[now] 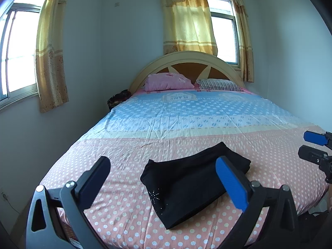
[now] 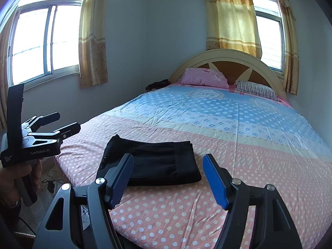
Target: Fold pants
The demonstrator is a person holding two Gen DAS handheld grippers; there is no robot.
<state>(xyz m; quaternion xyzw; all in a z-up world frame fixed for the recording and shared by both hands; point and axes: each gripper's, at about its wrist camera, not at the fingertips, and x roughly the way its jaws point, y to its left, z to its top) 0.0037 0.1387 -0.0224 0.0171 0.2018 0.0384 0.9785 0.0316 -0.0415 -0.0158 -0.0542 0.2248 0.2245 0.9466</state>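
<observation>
2 grippers are held above the near end of the bed, and nothing is gripped by either. By the left gripper no cloth is touched; its fingers are spread wide. Between both, the pants are seen lying on the pink dotted sheet, already folded into a compact rectangle, so little seems left. Likewise, the right gripper is held wide apart, empty.

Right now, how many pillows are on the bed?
2. A pink pillow lies at the headboard on the left; a striped pillow sits beside it on the right. None seem hidden.
</observation>
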